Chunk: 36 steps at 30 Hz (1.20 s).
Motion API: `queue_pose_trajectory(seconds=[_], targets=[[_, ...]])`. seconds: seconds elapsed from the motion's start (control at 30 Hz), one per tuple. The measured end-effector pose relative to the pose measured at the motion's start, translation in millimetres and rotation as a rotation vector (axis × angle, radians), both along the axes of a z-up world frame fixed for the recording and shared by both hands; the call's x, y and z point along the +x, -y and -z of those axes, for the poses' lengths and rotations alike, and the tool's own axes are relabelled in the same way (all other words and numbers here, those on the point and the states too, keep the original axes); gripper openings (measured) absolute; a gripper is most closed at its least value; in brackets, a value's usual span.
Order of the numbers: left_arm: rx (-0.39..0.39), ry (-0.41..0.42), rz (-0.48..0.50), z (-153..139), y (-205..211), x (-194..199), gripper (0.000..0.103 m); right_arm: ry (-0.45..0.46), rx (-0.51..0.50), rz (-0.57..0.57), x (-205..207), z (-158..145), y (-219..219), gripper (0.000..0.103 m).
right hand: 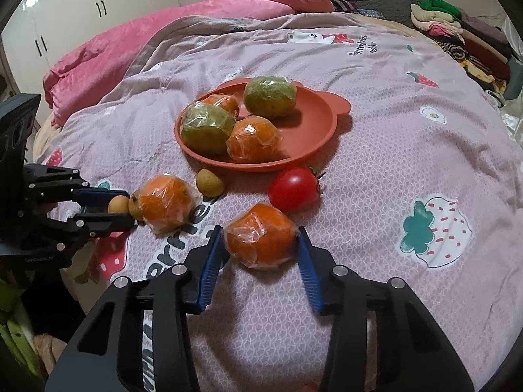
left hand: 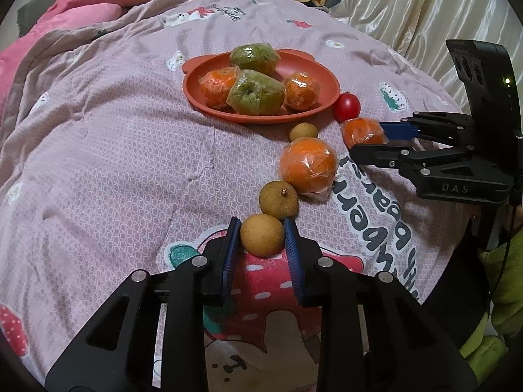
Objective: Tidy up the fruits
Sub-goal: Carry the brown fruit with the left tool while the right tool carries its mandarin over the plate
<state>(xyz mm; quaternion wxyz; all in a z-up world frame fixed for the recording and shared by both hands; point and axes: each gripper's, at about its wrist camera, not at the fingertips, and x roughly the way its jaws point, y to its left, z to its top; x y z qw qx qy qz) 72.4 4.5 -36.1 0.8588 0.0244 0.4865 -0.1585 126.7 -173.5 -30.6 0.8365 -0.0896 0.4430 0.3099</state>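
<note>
My left gripper (left hand: 261, 233) is shut on a small yellow-brown longan (left hand: 262, 235) on the quilt; it also shows in the right wrist view (right hand: 119, 204). My right gripper (right hand: 260, 236) is closed around a plastic-wrapped orange (right hand: 260, 236), its blue pads touching both sides; that orange shows in the left wrist view (left hand: 362, 132) too. A red-orange plate (left hand: 294, 62) holds two wrapped green fruits and two wrapped oranges. A second longan (left hand: 278, 198), a larger wrapped orange (left hand: 309, 165), a third longan (left hand: 303, 130) and a red tomato (left hand: 346, 107) lie loose beside the plate.
The fruits lie on a pink patterned quilt (left hand: 114, 163) over a bed. A pink blanket (right hand: 163, 29) is bunched at the far side. Folded clothes (right hand: 464, 36) are stacked at the back. White cupboards (right hand: 81, 6) stand behind the bed.
</note>
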Motion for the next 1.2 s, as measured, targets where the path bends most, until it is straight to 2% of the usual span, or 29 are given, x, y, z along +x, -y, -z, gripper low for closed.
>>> queue_pose_trajectory(seconds=[0.27,0.53,0.87,1.2], targets=[[-0.008,0.010,-0.012,-6,-3,-1,0.020,0.005,0.034,0.013,-9,-10,10,0.042],[-0.009,0.054,-0.038,-28,-12,5,0.020,0.044,0.065,0.005,-14,-28,13,0.042],[-0.020,0.090,-0.067,-48,-20,28,0.020,0.082,0.074,0.003,-1,-46,10,0.042],[-0.018,0.097,-0.059,-54,-13,61,0.020,0.095,0.077,0.013,21,-51,8,0.042]])
